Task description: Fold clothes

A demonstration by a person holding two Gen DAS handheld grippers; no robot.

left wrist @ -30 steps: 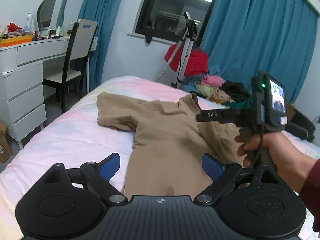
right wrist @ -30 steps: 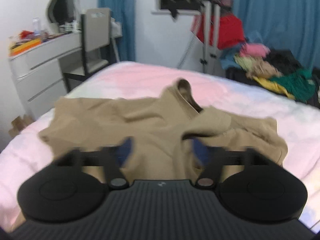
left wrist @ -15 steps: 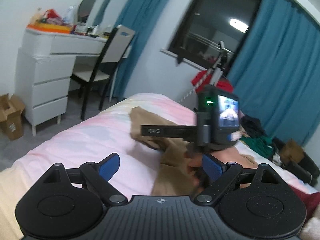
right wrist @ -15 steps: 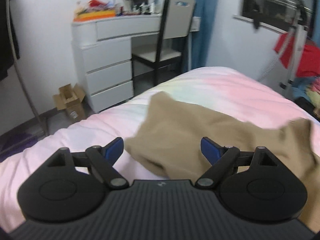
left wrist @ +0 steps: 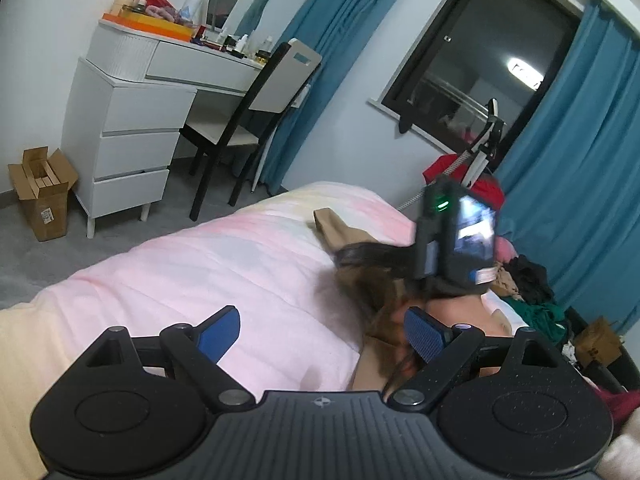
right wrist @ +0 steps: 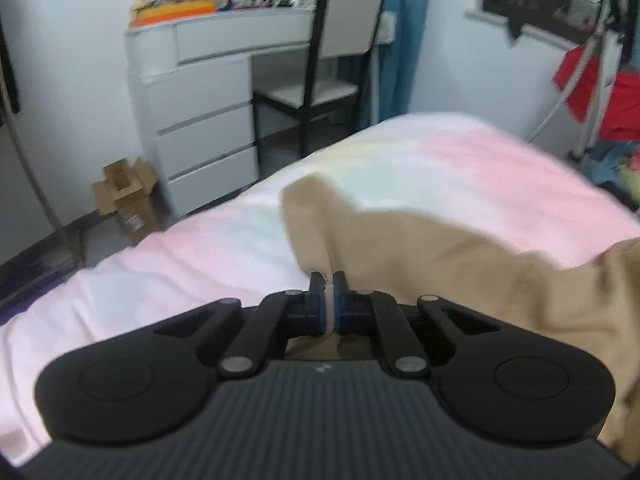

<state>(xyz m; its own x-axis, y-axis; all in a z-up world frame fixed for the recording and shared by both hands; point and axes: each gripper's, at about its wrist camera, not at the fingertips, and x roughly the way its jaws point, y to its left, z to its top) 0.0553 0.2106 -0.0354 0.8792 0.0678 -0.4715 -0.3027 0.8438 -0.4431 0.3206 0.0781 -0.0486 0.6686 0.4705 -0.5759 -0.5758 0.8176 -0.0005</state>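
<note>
A tan T-shirt lies spread on the pink bed, its left sleeve reaching toward the far left. My right gripper is shut on the edge of that sleeve, with tan cloth pinched between the blue pads. In the left wrist view my left gripper stands open above the pink cover with nothing between its fingers. Just ahead of it on the right, the right gripper's body and the hand holding it hide most of the shirt.
A white dresser and a black chair stand left of the bed, with a cardboard box on the floor. Blue curtains, a dark window and a pile of clothes fill the right side.
My right gripper swung left to the shirt's sleeve and closed on it. My left gripper also turned left, staying open, and now looks at the bed's bare left side.
</note>
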